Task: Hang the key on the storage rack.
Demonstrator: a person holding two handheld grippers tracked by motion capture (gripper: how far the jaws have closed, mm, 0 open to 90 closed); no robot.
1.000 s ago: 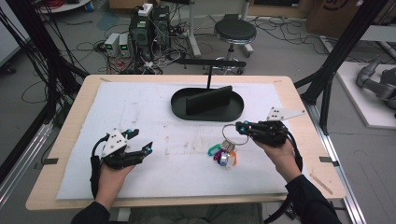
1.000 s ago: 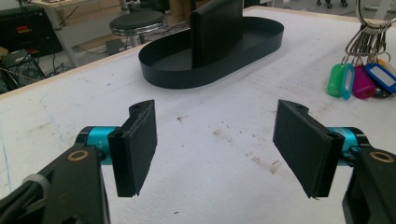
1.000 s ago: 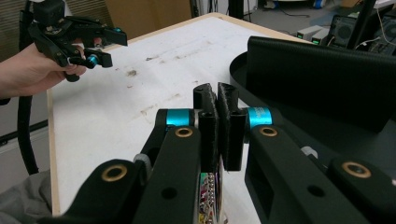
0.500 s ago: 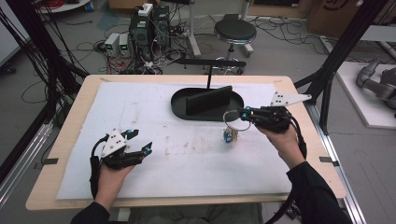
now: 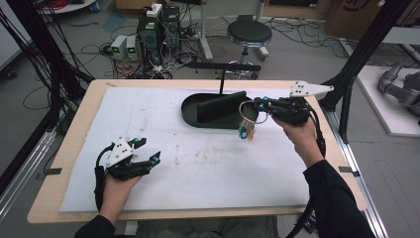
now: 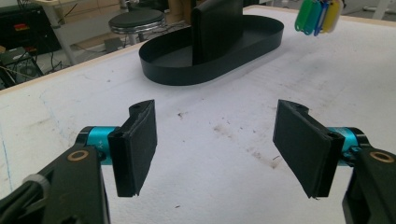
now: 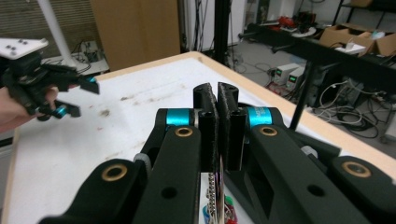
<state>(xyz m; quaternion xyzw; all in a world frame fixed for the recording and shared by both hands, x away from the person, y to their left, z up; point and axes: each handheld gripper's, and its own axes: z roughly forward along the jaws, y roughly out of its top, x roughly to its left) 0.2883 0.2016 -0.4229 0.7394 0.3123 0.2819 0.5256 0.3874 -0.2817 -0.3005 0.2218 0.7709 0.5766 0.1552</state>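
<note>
My right gripper (image 5: 258,105) (image 7: 217,100) is shut on the metal ring of a bunch of keys with coloured tags (image 5: 246,129). The bunch hangs in the air just off the right end of the black oval tray (image 5: 190,113). A bead chain and tags (image 7: 216,196) dangle under the shut jaws. My left gripper (image 5: 148,150) (image 6: 219,149) rests open and empty at the front left of the white mat. In the left gripper view the tags (image 6: 317,16) hang at the top right, beyond the tray (image 6: 210,70).
A black upright block (image 5: 220,106) (image 6: 217,28) stands in the tray. Behind it, a thin post carries a horizontal black bar (image 5: 223,66). The white mat (image 5: 208,163) covers most of the wooden table. A stool, cables and frame legs lie beyond the far edge.
My right gripper has lifted the key bunch off the mat and carried it away and upward to the tray's right end. The left gripper has stayed put.
</note>
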